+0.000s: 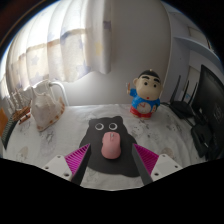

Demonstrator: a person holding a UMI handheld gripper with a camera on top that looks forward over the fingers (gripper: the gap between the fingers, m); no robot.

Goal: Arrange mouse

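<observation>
A pink computer mouse (109, 148) lies on a dark penguin-shaped mouse mat (106, 135) on a light, patterned tabletop. My gripper (112, 163) is open, and the mouse sits between the two fingers toward their tips, with a gap on each side. The magenta pads (80, 161) face inward on both fingers. The mat's near edge runs under the fingers.
A cartoon boy figurine (146, 95) in blue stands beyond the mat to the right. A cream pouch or bag (44, 103) sits to the left. A dark chair (190, 100) stands at the right. Curtains (60, 50) hang behind the table.
</observation>
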